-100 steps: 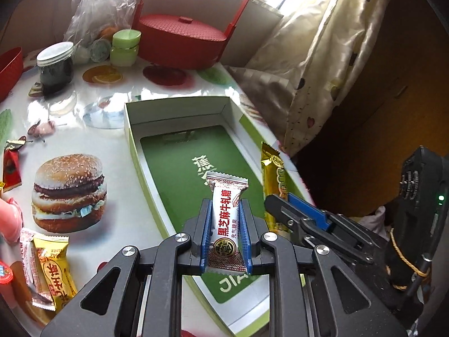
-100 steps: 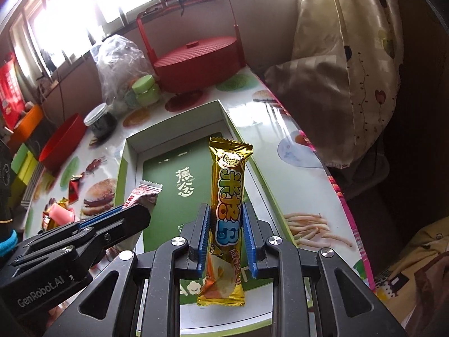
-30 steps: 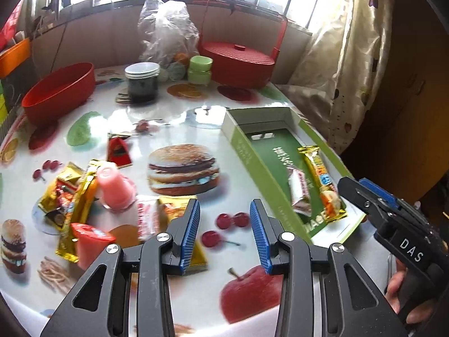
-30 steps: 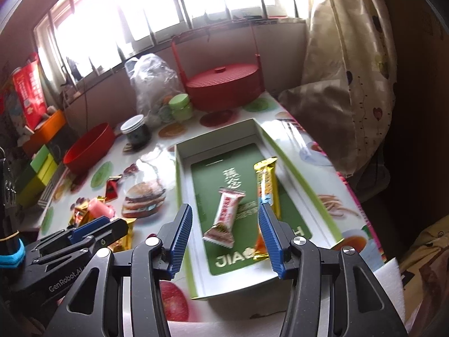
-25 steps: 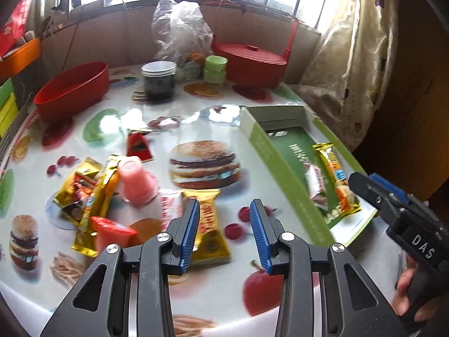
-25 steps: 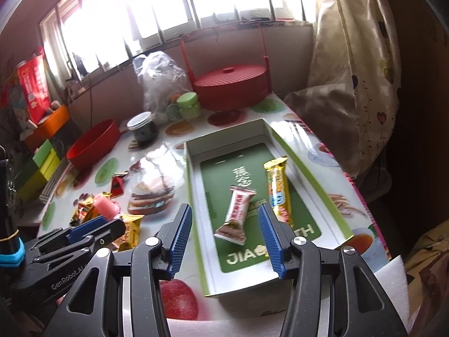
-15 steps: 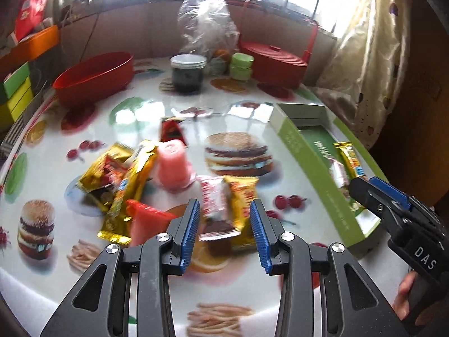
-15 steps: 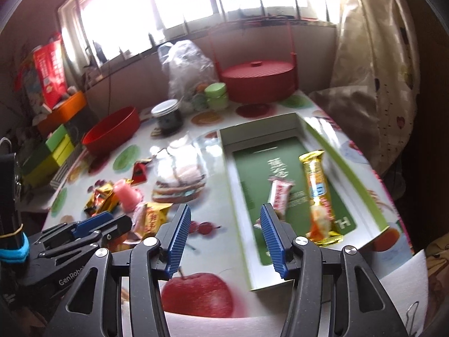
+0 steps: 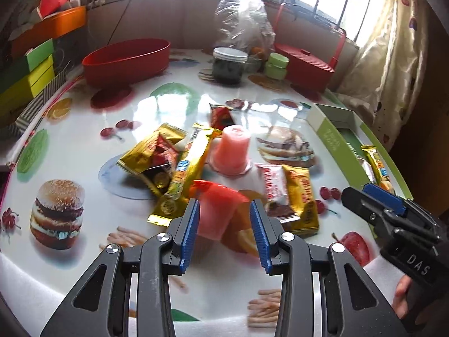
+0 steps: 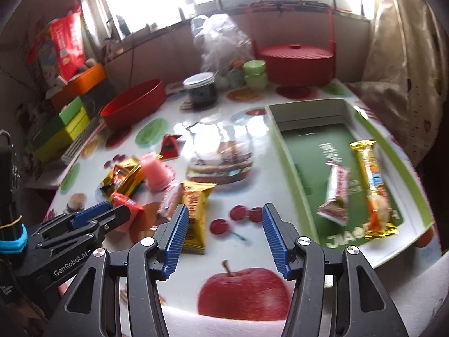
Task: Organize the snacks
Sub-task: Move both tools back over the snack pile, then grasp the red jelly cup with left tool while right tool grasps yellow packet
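Note:
My left gripper (image 9: 224, 224) hovers open just above a red jelly cup (image 9: 216, 213) lying on its side; the cup shows between the blue pads, which do not press it. Around it lie a pink jelly cup (image 9: 231, 151), a gold bar (image 9: 190, 168), a white-red candy (image 9: 270, 185) and a yellow packet (image 9: 300, 196). My right gripper (image 10: 226, 236) hangs over bare tablecloth, jaws opening, nothing between them, the yellow packet (image 10: 196, 213) by its left finger. The green box (image 10: 283, 151) holds a white-red candy (image 10: 335, 193) and a gold bar (image 10: 373, 185).
At the back of the table stand a red bowl (image 9: 126, 59), a dark jar (image 9: 228, 64), green tubs (image 9: 276, 66), a plastic bag (image 9: 244, 19) and a red lidded basket (image 9: 303, 64). Coloured boxes (image 9: 28, 75) line the left; a curtain (image 9: 393, 56) hangs right.
The candy and gold bar once held now lie in the green box. Both grippers have swung left from the box to the snack pile. The right jaws have widened.

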Demonstrator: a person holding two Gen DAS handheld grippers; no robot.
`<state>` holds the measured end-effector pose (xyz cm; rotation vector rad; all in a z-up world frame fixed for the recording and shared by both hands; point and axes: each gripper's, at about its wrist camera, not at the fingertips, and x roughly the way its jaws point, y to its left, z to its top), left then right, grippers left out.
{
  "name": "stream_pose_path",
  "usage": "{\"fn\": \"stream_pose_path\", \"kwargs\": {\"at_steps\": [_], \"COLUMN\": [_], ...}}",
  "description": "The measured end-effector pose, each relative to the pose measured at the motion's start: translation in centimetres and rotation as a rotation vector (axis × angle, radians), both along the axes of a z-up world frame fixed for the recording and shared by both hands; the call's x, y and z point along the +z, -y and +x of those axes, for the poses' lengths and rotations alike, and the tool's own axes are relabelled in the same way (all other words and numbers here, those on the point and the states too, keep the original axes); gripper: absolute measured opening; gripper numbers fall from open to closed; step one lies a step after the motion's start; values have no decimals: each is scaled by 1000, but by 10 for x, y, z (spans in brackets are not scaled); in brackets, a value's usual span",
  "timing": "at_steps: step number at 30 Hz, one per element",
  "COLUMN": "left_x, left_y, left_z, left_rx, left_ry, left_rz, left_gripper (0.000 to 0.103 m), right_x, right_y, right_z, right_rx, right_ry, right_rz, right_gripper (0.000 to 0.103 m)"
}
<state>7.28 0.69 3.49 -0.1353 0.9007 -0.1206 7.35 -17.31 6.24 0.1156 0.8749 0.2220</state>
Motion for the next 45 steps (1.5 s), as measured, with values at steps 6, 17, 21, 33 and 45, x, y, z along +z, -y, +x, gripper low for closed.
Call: {"fn": "stream_pose_path", "kwargs": {"at_steps": [6,17,21,33,45], "left_x": [-5,-14,-15,-22,-22], "left_y": [-10,-11,-8,0,-3], "left_z": [4,11,11,16,14], "left_rx": [14,0,-13,-23,-14], "left_ry": [-16,-41,-43,-47,-33], "left_rz": [-47,-78,-63,-12,-13], "left_gripper": [38,42,42,42,31], "right_x": [-12,-30,-31,-38,-36], "right_y": [-15,-24,-27,-34,-29], "right_z": [11,27,29,32,28], "right_rx": [17,26,30,36,19], "right_ry": [-27,-80,-81,-93,-80], "right_rz": [-22,-48,-57,-120,-145], "right_gripper": [54,56,58,58,27]}}
